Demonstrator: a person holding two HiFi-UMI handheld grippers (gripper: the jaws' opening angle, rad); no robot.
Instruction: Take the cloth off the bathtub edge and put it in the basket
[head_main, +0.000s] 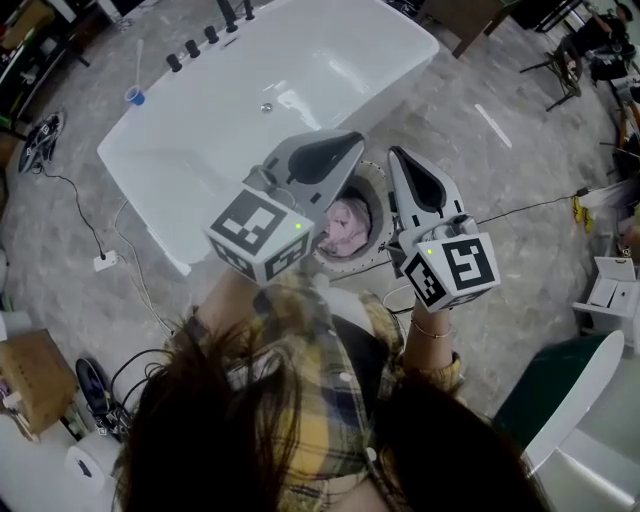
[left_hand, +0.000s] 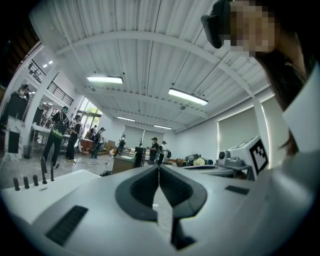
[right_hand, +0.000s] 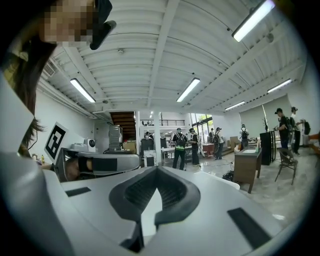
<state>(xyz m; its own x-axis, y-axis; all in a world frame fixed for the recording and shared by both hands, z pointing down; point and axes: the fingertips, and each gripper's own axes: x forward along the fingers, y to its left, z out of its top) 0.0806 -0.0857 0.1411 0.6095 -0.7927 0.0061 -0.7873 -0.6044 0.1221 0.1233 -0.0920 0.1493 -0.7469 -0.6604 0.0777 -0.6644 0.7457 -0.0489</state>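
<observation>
Head view: pink cloth (head_main: 348, 222) sits bunched inside the round basket (head_main: 379, 192), on the floor just near of the bathtub (head_main: 330, 60); no cloth on the visible tub edge. Left gripper (head_main: 346, 150) and right gripper (head_main: 404, 164) are held above the basket.
Left gripper view: left gripper (left_hand: 159, 169) pressed together, nothing between.
Right gripper view: right gripper (right_hand: 156, 171) same, empty.
Cloth looks light, soft, limp; if re-gripping, pinch a raised fold.
</observation>
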